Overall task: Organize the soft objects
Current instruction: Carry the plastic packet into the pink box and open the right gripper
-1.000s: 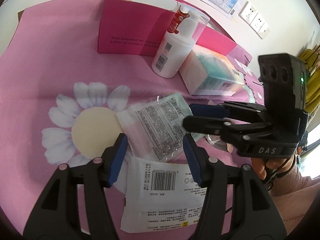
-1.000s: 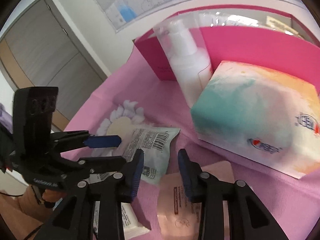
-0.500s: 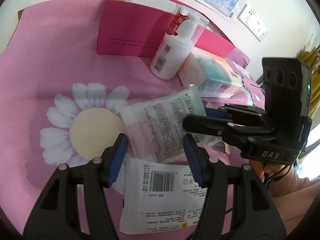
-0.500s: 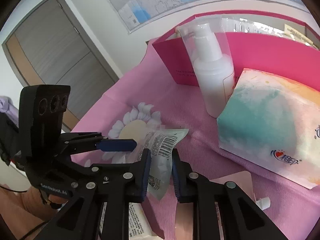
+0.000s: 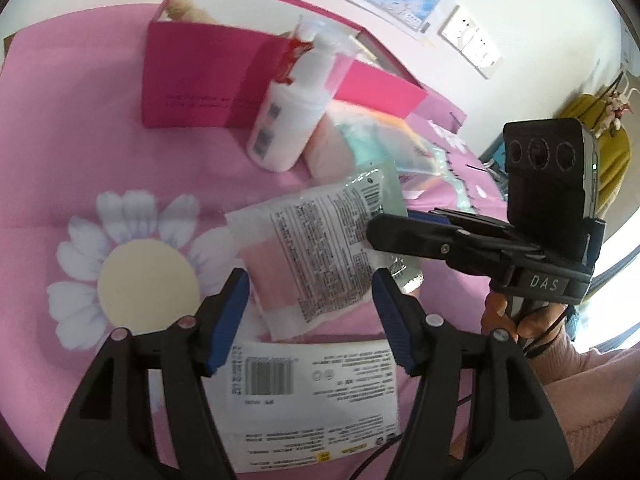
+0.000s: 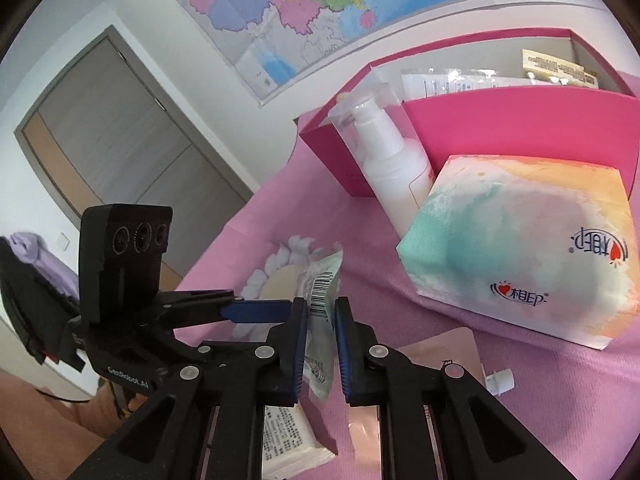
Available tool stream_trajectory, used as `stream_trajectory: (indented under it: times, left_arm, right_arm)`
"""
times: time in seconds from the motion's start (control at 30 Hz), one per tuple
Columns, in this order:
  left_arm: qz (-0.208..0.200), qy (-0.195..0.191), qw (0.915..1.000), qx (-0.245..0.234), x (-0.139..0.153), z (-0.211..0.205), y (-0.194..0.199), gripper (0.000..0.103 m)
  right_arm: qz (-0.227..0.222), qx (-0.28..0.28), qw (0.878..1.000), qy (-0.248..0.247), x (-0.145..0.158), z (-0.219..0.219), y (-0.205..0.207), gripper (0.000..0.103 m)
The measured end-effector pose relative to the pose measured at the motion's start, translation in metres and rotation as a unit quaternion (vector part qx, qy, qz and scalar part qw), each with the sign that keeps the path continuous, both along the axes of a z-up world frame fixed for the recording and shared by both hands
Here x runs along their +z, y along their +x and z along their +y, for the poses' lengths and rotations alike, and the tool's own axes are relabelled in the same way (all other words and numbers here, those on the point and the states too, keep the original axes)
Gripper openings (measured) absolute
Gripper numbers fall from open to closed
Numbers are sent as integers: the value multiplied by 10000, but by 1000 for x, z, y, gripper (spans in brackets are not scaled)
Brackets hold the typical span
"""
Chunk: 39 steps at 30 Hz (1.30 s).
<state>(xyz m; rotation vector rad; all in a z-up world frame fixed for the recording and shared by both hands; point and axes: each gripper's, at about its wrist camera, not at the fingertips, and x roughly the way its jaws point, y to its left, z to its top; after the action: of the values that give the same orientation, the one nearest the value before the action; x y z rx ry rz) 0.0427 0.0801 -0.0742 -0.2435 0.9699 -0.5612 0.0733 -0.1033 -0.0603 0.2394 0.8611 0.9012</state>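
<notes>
We held the sachet [image 5: 320,248] clenched by one edge in our right claw [image 6: 322,344], lifted off the desk [image 5: 72,128], its long axis pointing toward the pink box [image 6: 520,128] beyond the bottle [image 6: 384,160]. Our left claw [image 5: 310,320] hung released just before it. The tissue pack [image 6: 520,240] read "相印"; the claws, "DAS" and "GenRobot.AI".

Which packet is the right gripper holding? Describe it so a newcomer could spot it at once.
Start at the pink box at the back of the pink cloth, then come forward past the white pump bottle. The sachet hangs in the right gripper, lifted off the cloth. Unlike the flat white packet nearer, it has a mint-green edge and pink band.
</notes>
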Motion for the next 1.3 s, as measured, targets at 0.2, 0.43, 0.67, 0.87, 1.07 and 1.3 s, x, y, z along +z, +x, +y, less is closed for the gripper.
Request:
stream_trajectory:
  times: [0.2,0.43,0.67,0.87,1.07,1.3]
  left_arm:
    - [-135,-143,9998,-56,13,0,3,65]
    - [-40,-227,9995,-205,11,0,4,65]
    - [1,-417,9982,-434,13,-9,8,67]
    - [-166,-270,9990,-313,23,-16,8,67]
    - [-483,-10,9986,-224,37,-23,3,64]
    - [-744,287,9966,-183,54,-28,2,57]
  right_arm:
    - [-55,-31,9995,306,17,-12,-1,12]
    - [-86,-89,9986,513,26,-23,-1,12]
    - [26,-34,9972,749,26,-29,0,12]
    - [119,-28,9967,807,22,-37,3,12]
    - [87,-130,9976,673,23,-40,4,12]
    - [-124,-191,9982,546,33,-41,3,12]
